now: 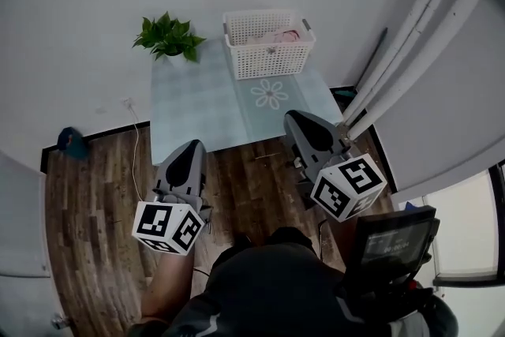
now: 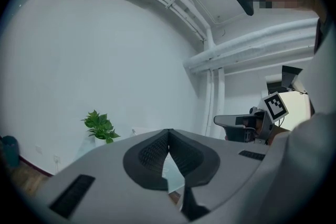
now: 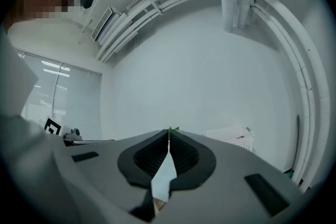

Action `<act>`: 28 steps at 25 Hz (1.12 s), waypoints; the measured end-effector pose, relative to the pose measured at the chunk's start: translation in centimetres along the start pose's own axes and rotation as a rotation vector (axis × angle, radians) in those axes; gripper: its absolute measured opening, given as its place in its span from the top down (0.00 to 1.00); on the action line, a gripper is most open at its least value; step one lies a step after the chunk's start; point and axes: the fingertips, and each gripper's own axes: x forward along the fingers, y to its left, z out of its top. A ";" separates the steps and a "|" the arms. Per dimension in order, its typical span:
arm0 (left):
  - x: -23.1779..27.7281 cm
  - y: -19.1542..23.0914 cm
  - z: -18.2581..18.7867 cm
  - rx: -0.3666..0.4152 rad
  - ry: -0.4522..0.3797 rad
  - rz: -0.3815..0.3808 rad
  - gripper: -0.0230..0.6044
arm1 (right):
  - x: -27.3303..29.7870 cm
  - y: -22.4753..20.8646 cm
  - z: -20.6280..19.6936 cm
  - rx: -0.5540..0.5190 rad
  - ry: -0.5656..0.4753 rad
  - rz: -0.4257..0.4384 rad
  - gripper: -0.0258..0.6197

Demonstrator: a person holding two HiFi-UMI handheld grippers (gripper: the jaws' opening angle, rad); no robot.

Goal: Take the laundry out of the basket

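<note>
A white lattice basket [image 1: 269, 44] stands at the far edge of a pale blue table [image 1: 205, 102], with pink and white laundry [image 1: 278, 35] inside it. Both grippers hover over the wood floor, short of the table's near edge. My left gripper [image 1: 192, 147] is shut with nothing in it; its tips meet in the left gripper view [image 2: 168, 132]. My right gripper [image 1: 293, 119] is shut and empty too, its tips touching in the right gripper view [image 3: 169, 131]. The basket [image 3: 231, 137] shows to the right of those jaws.
A potted green plant [image 1: 169, 36] stands on the table's far left corner. White pipes [image 1: 410, 35] run along the wall at right. A blue object [image 1: 71, 141] lies on the floor at left, near a white cable [image 1: 136, 140]. A flower print [image 1: 270, 93] marks the tabletop.
</note>
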 end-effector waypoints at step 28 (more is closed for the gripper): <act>23.0 0.9 2.3 0.053 0.012 0.153 0.95 | 11.9 -22.0 4.6 0.037 -0.029 0.130 0.93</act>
